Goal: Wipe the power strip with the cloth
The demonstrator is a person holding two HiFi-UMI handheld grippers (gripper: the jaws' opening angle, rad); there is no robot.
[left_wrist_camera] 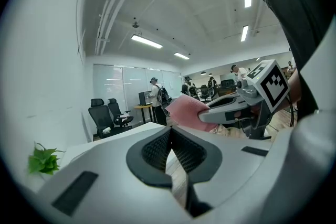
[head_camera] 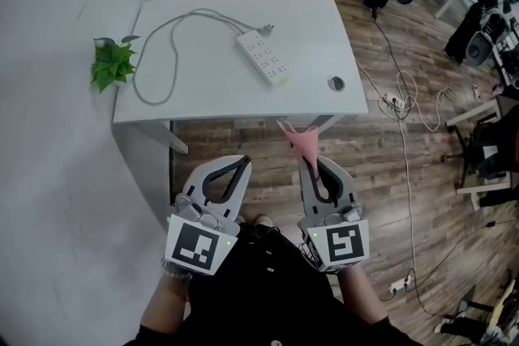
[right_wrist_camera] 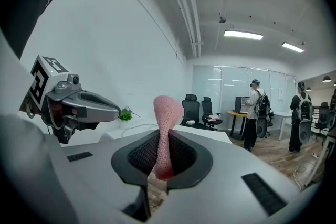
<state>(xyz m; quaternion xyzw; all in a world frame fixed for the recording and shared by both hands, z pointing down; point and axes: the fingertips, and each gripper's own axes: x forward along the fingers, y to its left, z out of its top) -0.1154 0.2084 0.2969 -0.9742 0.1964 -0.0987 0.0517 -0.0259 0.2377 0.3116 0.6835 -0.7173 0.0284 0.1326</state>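
1. At the left of the head view, a small plant was seen beside the left edge of the white surface. A grey cable was looped on the surface near it.
2. The left hand-held gripper was seen in the lower middle of the frame, short of the surface. Its jaws were closed together with nothing between them.
3. The power strip was laid diagonally on the surface, in the upper middle of the frame, well apart from both hand-held grippers.
4. Just right of centre, the pink cloth was pinched between the closed jaws of the right hand-held gripper. Its free end was seen past the jaw tips, near the front edge of the surface but not over the power strip.
5. The cloth was therefore judged to be in hand and the wiping not yet begun. The cloth remained to be carried to the power strip, pressed on it and drawn along its length.
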